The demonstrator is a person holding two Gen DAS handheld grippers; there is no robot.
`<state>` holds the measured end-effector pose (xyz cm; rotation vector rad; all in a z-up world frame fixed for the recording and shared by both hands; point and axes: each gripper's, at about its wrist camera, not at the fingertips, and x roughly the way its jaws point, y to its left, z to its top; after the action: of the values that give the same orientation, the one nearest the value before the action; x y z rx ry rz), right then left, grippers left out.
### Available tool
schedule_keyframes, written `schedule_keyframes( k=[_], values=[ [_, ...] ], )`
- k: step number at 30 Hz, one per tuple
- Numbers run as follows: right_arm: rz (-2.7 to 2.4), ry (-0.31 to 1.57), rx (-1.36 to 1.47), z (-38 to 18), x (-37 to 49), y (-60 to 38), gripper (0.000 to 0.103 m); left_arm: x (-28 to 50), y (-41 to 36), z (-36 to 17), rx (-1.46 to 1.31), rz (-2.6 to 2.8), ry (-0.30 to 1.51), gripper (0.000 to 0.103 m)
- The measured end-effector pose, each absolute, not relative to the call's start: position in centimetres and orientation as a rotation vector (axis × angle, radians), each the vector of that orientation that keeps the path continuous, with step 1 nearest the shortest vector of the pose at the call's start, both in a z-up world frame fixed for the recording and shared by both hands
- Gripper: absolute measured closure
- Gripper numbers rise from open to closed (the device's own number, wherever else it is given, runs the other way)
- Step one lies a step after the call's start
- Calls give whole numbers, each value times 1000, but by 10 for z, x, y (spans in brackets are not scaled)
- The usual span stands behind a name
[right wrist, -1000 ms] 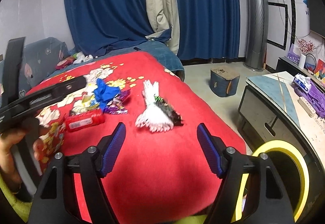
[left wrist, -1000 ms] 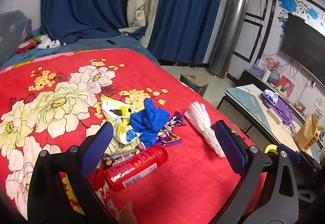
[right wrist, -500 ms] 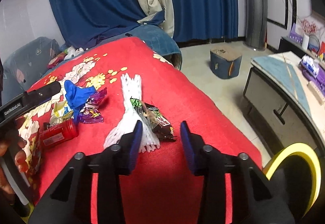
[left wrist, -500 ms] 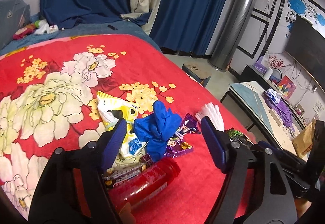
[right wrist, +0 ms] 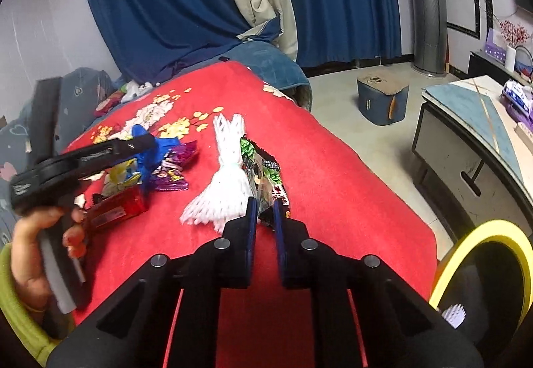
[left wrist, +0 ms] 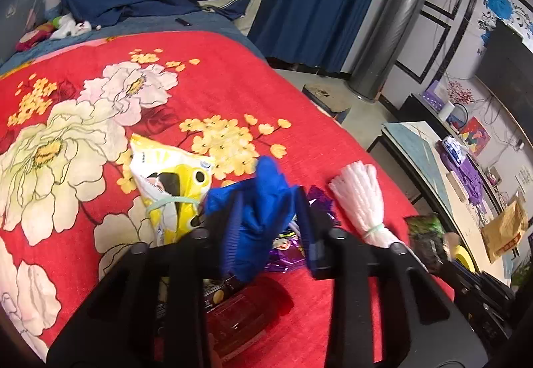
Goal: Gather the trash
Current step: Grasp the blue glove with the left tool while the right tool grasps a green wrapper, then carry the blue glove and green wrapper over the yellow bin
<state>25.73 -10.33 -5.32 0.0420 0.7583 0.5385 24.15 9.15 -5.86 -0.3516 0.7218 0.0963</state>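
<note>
Crumpled blue glove (left wrist: pixel 263 201) and dark snack wrapper (right wrist: pixel 266 181) — perhaps both pinched — on red blanket (left wrist: pixel 233 91).

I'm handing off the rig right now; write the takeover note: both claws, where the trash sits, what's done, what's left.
Left claw: shut on the blue glove, still on the pile.
Right claw: shut on the dark green snack wrapper, beside the white foam net.
On the red blanket: yellow chip bag, purple wrappers, red bottle.
The yellow-rimmed bin is at the right claw's lower right.
Done: two grasps made. Left: drop both in the bin, then collect the remaining pieces.
</note>
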Motion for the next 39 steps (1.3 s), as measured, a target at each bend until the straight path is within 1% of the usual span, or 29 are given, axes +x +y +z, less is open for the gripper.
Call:
schedule_keyframes(
  k=[2,4,7,20,30,39],
  values=[
    [539,758,54,-51,252,-108,93,241,93,-60,-359,98,725,94],
    [544,755,64,-48,248,-110,93,240,94,-60,-362,96,721,98],
    [551,741,70,-43,239,-113,93,234,93,-57,-365,87,706,101],
    [595,704,90,-23,214,-116,93,187,82,-8,-379,19,544,102],
    [610,669,93,-2,189,-131,93,160,60,18,-334,-51,483,102],
    [600,631,98,11,172,-153,93,148,29,31,-291,-134,457,102]
  ],
)
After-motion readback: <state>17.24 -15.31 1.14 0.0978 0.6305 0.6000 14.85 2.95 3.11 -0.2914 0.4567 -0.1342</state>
